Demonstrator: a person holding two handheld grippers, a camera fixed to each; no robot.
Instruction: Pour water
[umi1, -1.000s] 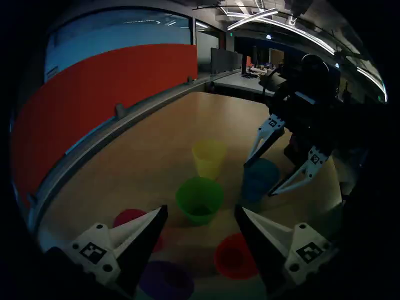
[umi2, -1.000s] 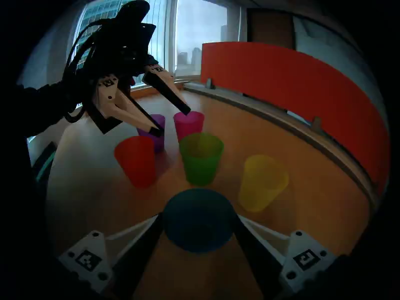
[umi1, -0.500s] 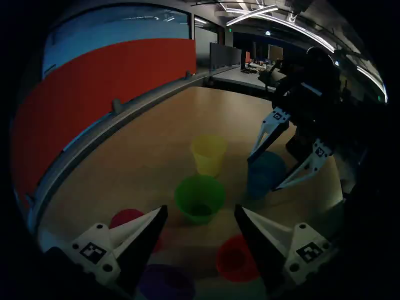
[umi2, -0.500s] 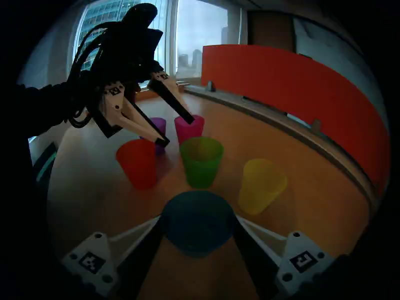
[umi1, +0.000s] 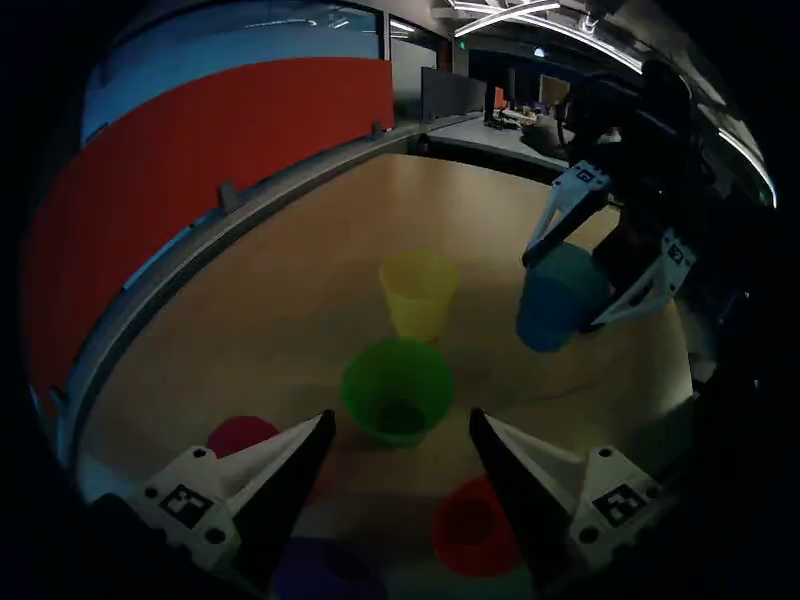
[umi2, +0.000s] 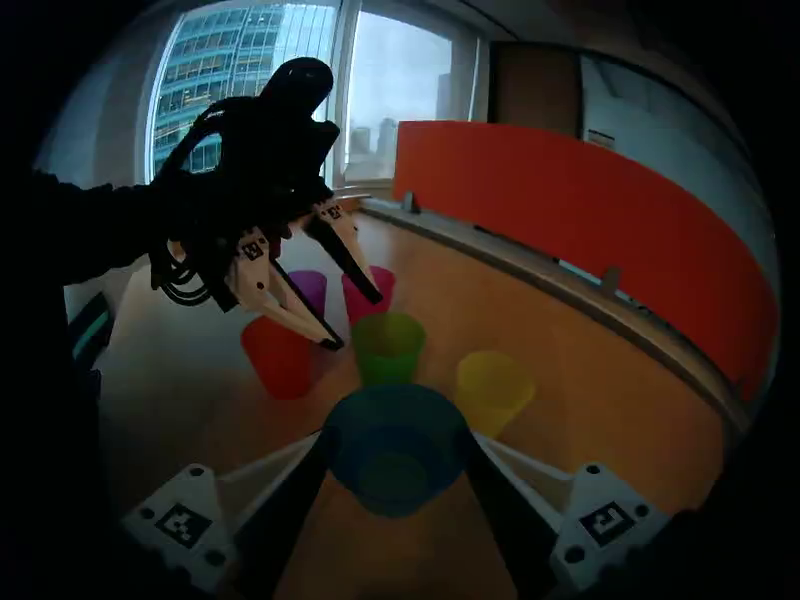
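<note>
The left gripper (umi1: 400, 450) hangs spread and empty just in front of the translucent green plastic cup (umi1: 397, 390). Behind that cup stands a yellow plastic cup (umi1: 418, 293). To the green cup's right, the right gripper (umi1: 558, 295) clamps the blue plastic cup (umi1: 548, 312) from both sides.

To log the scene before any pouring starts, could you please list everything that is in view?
blue cup: one, blue, held in right gripper
green cup: one, green, on table, ahead of left gripper
yellow cup: one, yellow, beyond green cup
red cup: one, red, under left gripper
pink cup: one, pink, under left gripper
purple cup: one, purple, beside pink cup
table: one, light wood
partition: one, orange-red, along table edge
window panes: two, bright
sleeve: one, dark
left gripper: one, white-black, open
right gripper: one, white-black, shut on blue cup
</note>
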